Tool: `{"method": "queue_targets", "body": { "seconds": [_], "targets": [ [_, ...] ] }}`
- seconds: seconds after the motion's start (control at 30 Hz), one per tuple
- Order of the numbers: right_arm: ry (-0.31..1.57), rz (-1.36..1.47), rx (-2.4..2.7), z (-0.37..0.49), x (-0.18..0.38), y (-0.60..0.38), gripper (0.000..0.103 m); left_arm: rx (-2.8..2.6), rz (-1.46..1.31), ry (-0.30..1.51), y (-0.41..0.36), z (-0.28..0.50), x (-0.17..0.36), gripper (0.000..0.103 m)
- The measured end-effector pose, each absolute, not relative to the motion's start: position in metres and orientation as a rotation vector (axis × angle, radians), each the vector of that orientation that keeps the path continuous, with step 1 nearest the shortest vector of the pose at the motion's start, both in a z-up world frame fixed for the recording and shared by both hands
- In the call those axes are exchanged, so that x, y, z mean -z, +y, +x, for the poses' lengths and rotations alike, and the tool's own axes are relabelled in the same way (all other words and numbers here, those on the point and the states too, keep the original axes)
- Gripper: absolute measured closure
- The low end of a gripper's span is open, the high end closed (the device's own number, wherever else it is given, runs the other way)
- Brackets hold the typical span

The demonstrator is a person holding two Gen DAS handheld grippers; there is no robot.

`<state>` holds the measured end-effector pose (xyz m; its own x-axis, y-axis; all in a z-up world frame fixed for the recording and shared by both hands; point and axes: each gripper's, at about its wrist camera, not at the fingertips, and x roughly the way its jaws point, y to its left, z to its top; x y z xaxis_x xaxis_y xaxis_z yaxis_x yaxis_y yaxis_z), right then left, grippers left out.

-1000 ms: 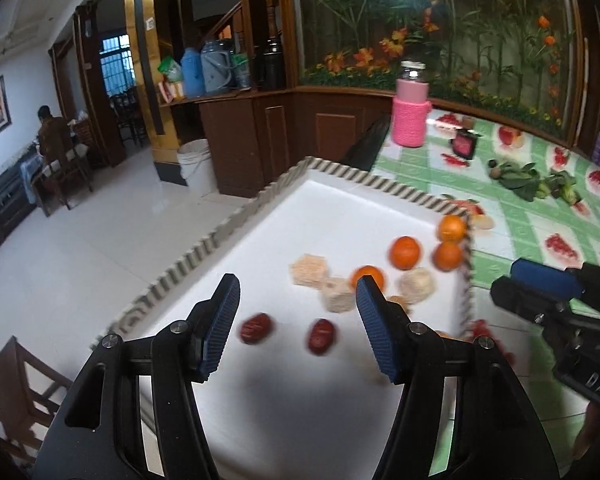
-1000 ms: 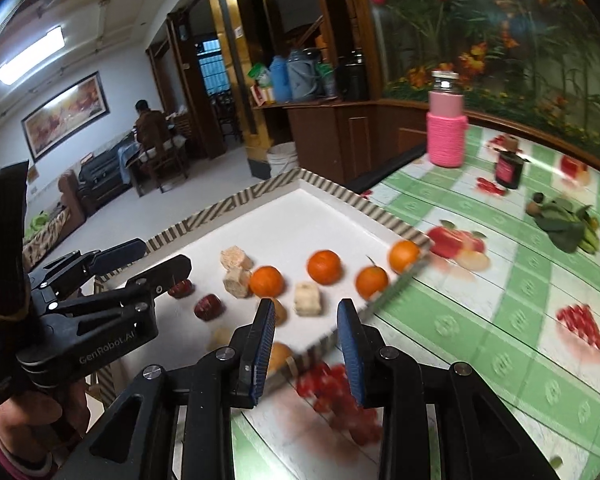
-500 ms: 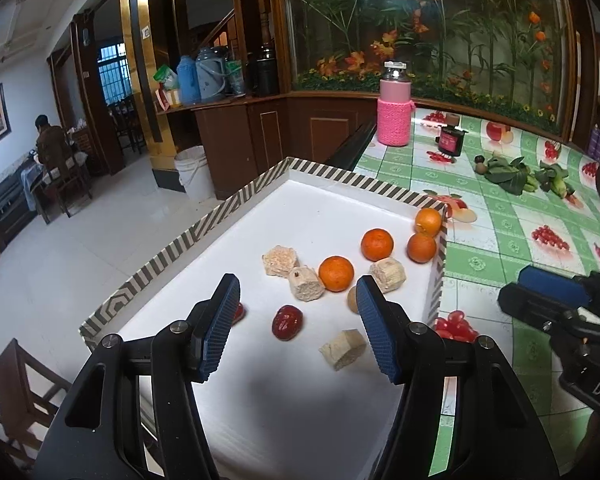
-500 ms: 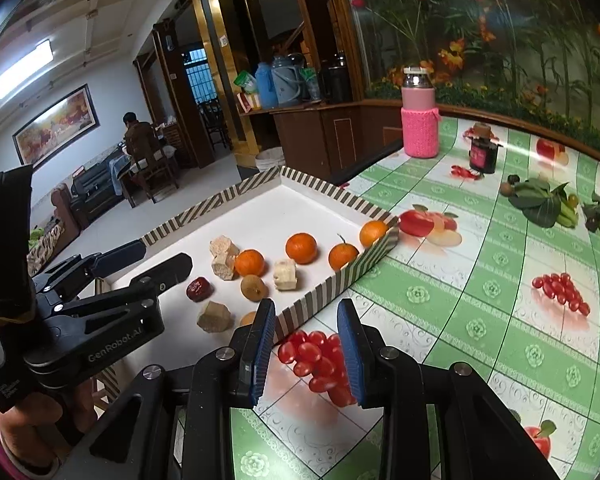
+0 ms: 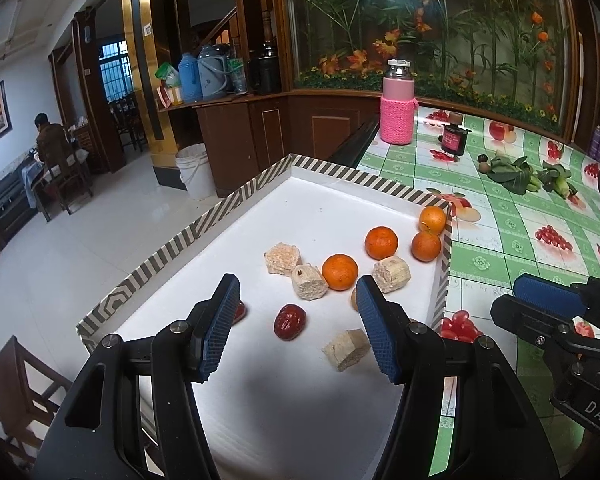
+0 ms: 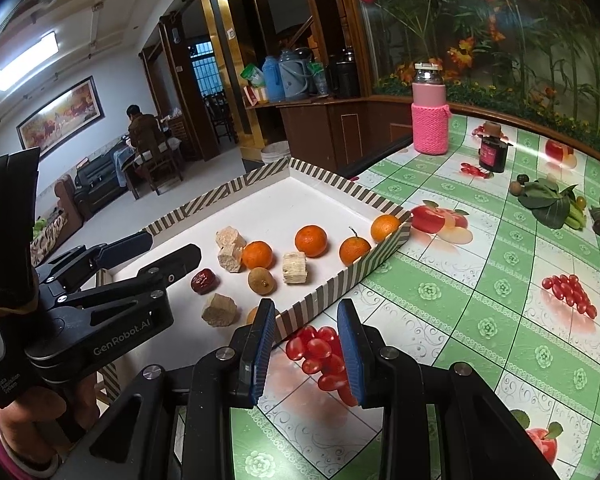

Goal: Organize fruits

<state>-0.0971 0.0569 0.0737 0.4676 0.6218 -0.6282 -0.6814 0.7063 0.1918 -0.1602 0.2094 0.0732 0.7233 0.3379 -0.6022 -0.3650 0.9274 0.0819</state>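
Table (image 6: 480,280) under green fruit-print oilcloth, tiled room behind, a person seated at far left. White tray (image 5: 188,232) with striped rim sits at the table's left edge. In it I see a red date (image 5: 290,322) toward the near left, tan chunks (image 5: 282,258) mid-tray, and four oranges (image 5: 381,243) running to the far right corner. My left gripper (image 5: 296,326) hangs over the tray's near end, jaws half apart, empty. My right gripper (image 6: 306,350) is off the tray's right rim, over the cloth, jaws narrower, also holding nothing.
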Motion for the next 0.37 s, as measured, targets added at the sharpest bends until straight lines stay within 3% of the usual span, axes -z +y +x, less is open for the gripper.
{"method": "queue_targets", "body": {
  "seconds": [0.37],
  "targets": [
    [0.726, -0.058, -0.782, -0.095, -0.074, 0.04, 0.072, -0.364, -0.02, 0.647, 0.196, -0.156, -0.073, 0.042]
  ]
}}
